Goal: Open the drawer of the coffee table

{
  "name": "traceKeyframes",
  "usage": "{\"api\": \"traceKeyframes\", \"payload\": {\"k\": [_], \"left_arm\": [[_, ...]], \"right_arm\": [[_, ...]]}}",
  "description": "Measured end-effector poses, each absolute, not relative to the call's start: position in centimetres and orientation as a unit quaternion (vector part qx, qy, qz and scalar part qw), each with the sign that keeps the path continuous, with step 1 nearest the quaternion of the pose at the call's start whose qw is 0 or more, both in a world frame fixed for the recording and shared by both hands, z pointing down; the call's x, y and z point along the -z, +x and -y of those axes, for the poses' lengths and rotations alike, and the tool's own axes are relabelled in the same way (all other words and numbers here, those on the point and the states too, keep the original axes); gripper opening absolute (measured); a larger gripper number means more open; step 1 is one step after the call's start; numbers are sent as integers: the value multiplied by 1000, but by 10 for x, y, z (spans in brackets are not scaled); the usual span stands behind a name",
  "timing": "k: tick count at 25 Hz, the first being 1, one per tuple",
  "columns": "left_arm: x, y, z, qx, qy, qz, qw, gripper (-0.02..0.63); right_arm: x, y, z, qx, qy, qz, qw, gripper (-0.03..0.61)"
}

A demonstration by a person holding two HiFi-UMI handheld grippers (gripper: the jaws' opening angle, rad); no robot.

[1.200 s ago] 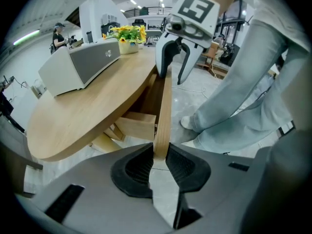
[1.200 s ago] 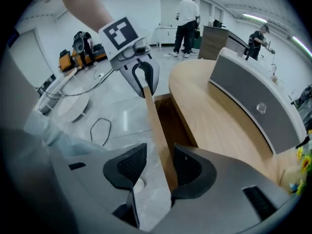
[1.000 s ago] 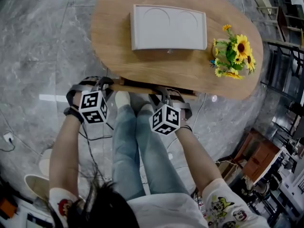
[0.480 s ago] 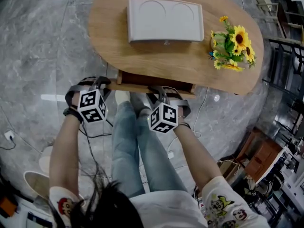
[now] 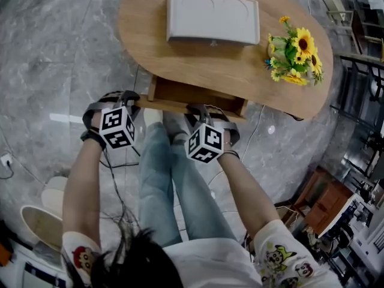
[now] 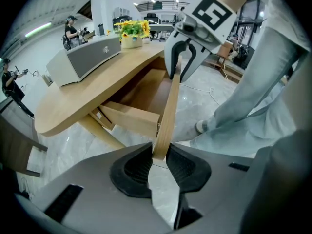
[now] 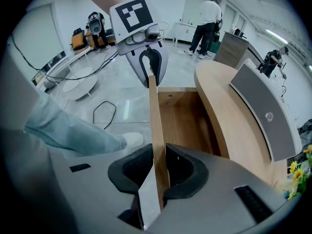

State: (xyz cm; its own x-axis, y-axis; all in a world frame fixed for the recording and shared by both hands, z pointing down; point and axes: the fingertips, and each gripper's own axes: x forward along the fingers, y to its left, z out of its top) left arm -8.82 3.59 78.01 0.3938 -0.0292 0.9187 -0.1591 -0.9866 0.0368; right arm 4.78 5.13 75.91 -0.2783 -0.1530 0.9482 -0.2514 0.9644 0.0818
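Observation:
The oval wooden coffee table (image 5: 180,59) has its drawer (image 5: 195,95) drawn partly out toward the person. The drawer's inside is bare wood. My left gripper (image 6: 159,155) is shut on the left end of the drawer's front panel (image 6: 168,106), pads pressed on both faces. My right gripper (image 7: 158,165) is shut on the same front panel (image 7: 155,116) further to the right. In the head view the left gripper (image 5: 131,102) and right gripper (image 5: 201,111) both point steeply down at the panel (image 5: 165,105). Each gripper view shows the other gripper at the panel's far end.
A grey box (image 5: 213,15) and a pot of sunflowers (image 5: 295,59) stand on the tabletop. The person's legs (image 5: 171,179) are between the two grippers, below the drawer. Cables (image 7: 102,111) lie on the marble floor. Furniture crowds the right side (image 5: 354,131).
The drawer has slid further out from under the tabletop. Both grippers have moved toward the person with the front panel still in their jaws.

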Motion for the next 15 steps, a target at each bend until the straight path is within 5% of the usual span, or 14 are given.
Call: {"api": "traceKeyframes", "payload": {"k": [15], "left_arm": [[-786, -102, -90, -567, 821, 35, 58, 78]], "right_arm": [[-765, 33, -110, -53, 85, 800, 592, 66]]}}
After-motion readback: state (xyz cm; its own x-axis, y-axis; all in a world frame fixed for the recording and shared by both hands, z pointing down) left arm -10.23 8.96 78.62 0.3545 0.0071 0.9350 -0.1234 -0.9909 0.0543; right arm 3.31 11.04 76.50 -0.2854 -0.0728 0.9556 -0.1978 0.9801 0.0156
